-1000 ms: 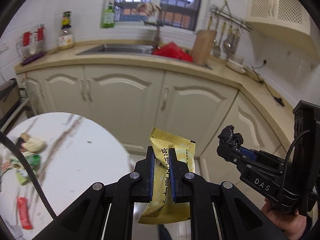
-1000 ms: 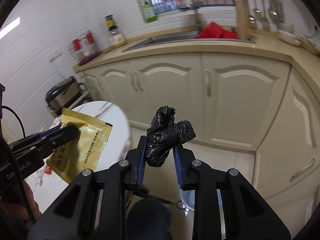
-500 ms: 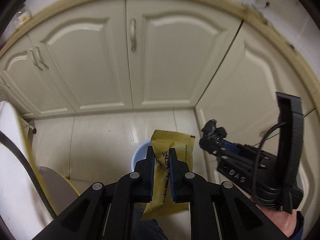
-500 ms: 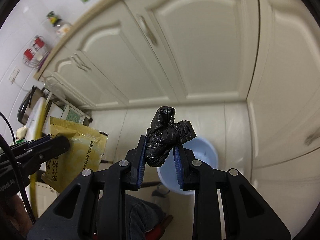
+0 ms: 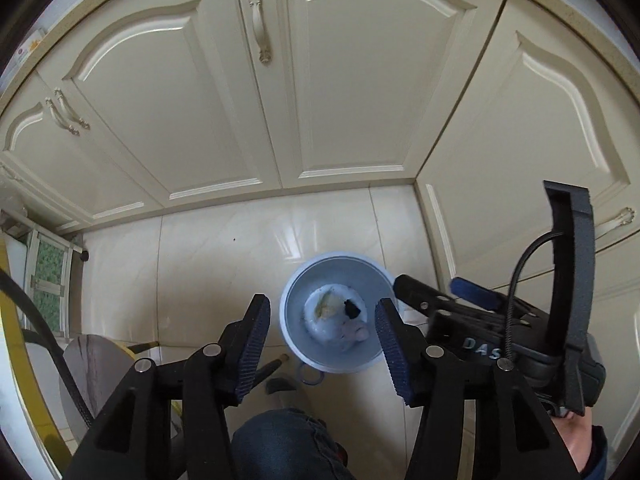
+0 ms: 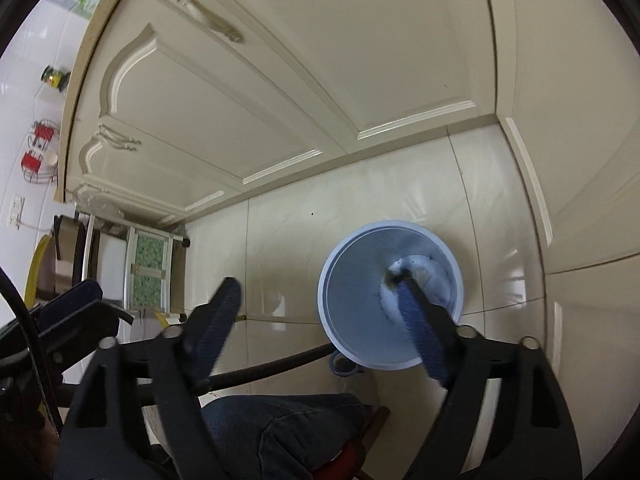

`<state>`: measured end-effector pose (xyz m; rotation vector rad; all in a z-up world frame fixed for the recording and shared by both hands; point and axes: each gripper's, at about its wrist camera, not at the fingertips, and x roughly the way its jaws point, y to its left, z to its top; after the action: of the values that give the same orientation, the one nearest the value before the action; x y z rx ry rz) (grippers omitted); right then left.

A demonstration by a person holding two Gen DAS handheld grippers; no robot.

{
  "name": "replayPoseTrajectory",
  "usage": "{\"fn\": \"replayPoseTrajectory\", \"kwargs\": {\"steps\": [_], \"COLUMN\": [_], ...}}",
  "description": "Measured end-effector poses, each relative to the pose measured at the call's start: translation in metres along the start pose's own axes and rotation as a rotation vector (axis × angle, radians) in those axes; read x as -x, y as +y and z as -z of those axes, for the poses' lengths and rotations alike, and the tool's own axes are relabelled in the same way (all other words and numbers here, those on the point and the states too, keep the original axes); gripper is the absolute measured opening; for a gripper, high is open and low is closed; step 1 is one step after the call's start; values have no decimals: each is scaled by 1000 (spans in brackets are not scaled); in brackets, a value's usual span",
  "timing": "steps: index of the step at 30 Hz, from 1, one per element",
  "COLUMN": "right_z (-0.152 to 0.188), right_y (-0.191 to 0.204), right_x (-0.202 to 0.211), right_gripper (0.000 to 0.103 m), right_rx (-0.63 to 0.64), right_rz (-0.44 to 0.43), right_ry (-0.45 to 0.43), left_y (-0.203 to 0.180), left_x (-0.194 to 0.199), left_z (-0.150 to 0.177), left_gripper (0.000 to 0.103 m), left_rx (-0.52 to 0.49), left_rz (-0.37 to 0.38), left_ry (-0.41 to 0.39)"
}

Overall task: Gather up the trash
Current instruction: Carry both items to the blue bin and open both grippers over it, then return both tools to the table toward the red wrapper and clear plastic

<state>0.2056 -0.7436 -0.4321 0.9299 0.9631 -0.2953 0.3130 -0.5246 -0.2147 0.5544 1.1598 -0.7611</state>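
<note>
The yellow packet [image 5: 326,307] and the black wad [image 5: 352,308] now lie at the bottom of the pale blue bin [image 5: 292,336], beside a pinkish scrap; half a second ago the packet was clamped in the left gripper [image 5: 320,336] and the wad in the right gripper [image 6: 320,320], both held over the floor. Both grippers now stand with their jaws spread wide and nothing between them, so the drop has happened for both pieces at once, and this load of trash counts as collected. Judging by that, the hands are free to go back for more. The bin stands on the glossy tiled floor [image 5: 224,248], close to the corner where two runs of cream cabinet doors [image 5: 360,80] meet; its rim is apart from the plinth but not far. The two grippers hang near each other above the bin, the right one showing at the edge of the left wrist view, so lifting away calls for care not to knock them together. The person's knee [image 5: 280,444] sits just below, and a small rack [image 6: 148,268] stands off to the left, leaving open floor between.
</note>
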Motion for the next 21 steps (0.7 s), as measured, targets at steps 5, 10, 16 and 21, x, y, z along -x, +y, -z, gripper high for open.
{"fn": "replayPoseTrajectory", "kwargs": {"steps": [5, 10, 16, 21], "right_z": [5, 13, 24, 37], "right_y": [-1, 12, 48, 103], "right_x": [9, 29, 76, 130], "right_gripper": [103, 103, 103, 103], "right_rx": [-27, -21, 11, 105], "right_rz": [26, 56, 30, 14], "right_ry": [-18, -44, -129, -243], "left_y": [-10, -15, 7, 40], "left_x": [16, 53, 126, 191], "left_z": [11, 36, 77, 128], "left_gripper": [68, 71, 80, 86], "left_rx": [5, 21, 72, 146], "left_rz": [-33, -26, -25, -73], "left_ry": [-33, -113, -287, -433]}}
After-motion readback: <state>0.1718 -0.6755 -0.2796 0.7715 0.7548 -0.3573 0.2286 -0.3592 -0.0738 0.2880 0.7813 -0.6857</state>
